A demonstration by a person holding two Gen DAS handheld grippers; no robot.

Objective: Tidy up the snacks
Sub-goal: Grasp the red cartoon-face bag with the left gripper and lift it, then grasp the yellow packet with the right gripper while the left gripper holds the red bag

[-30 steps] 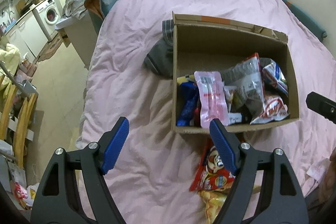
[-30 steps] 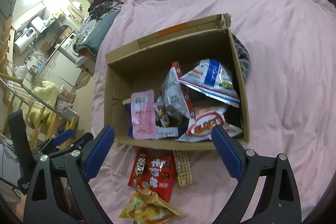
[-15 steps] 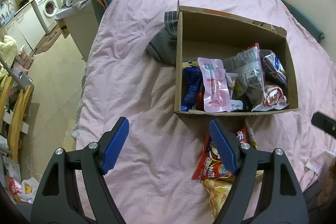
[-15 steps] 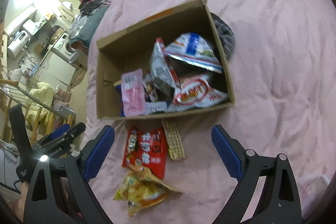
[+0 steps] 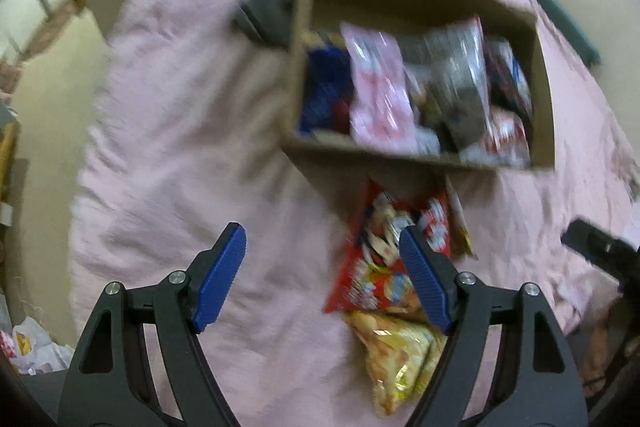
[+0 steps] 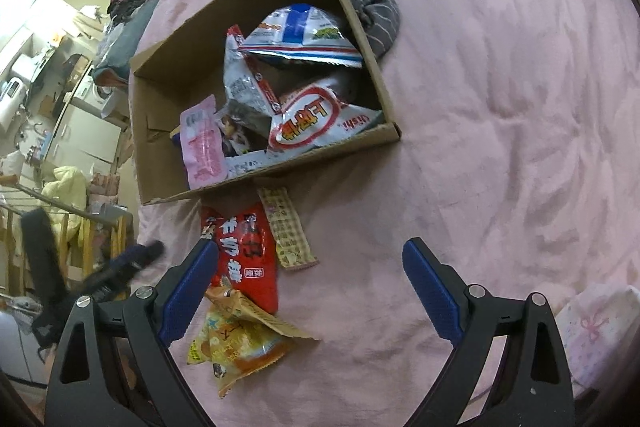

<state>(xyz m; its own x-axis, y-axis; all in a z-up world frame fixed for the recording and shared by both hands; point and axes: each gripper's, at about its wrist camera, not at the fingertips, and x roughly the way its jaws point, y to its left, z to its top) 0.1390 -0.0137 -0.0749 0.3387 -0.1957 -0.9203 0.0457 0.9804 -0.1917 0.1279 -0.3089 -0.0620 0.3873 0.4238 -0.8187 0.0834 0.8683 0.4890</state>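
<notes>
An open cardboard box (image 6: 360, 27) (image 5: 304, 39) lies on a pink duvet and holds several snack packets, among them a pink one (image 6: 202, 143) (image 5: 380, 87). In front of the box lie a red packet (image 6: 246, 255) (image 5: 380, 263), a yellow-orange bag (image 6: 240, 343) (image 5: 400, 351) and a slim checkered packet (image 6: 286, 227). My left gripper (image 5: 322, 283) is open and empty, its right finger over the red packet. My right gripper (image 6: 312, 291) is open and empty, just right of the loose packets.
A grey striped cloth (image 6: 376, 11) lies against the box's far side. The bed's left edge drops to the floor (image 5: 48, 107), with cluttered furniture beyond (image 6: 72, 99). A white patterned bag (image 6: 596, 331) lies at the lower right. Bare duvet (image 6: 520, 107) stretches right of the box.
Both grippers have pulled back from the box toward the loose packets in front of it, and stay open. The left view is now motion-blurred.
</notes>
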